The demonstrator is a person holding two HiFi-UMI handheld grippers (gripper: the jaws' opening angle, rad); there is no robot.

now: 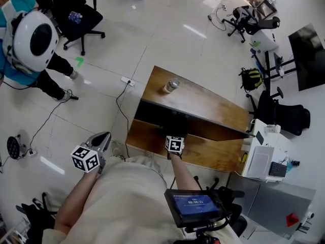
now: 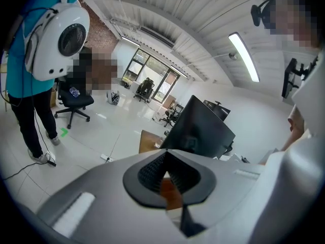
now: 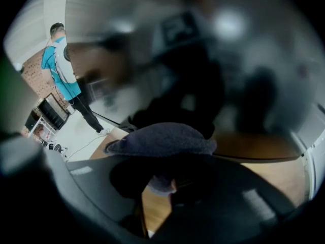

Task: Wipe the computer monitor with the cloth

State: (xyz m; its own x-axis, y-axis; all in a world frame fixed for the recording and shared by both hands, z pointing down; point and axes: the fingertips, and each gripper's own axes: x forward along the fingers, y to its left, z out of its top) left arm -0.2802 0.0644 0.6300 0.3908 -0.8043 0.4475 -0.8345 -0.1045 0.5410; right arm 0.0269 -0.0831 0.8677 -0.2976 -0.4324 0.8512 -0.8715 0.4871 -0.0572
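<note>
The computer monitor [image 1: 193, 118] stands on a wooden desk [image 1: 213, 103]; from above it shows as a thin dark band. My right gripper [image 1: 174, 135] is at its screen, shut on a dark blue-grey cloth [image 3: 162, 139]. In the right gripper view the cloth bulges out of the jaws [image 3: 160, 182] against the glossy screen [image 3: 167, 60], which mirrors the room. My left gripper [image 1: 105, 135] hangs over the floor to the left of the desk, shut and holding nothing. Its view [image 2: 165, 174] looks at the monitor's black back [image 2: 200, 131] from a distance.
A glass jar [image 1: 171, 85] sits at the desk's far edge. A person with a white backpack [image 1: 31, 39] stands at the far left by a black office chair [image 1: 76, 19]. A power strip [image 1: 127, 81] and cables lie on the floor. A white cabinet [image 1: 264, 159] flanks the desk's right.
</note>
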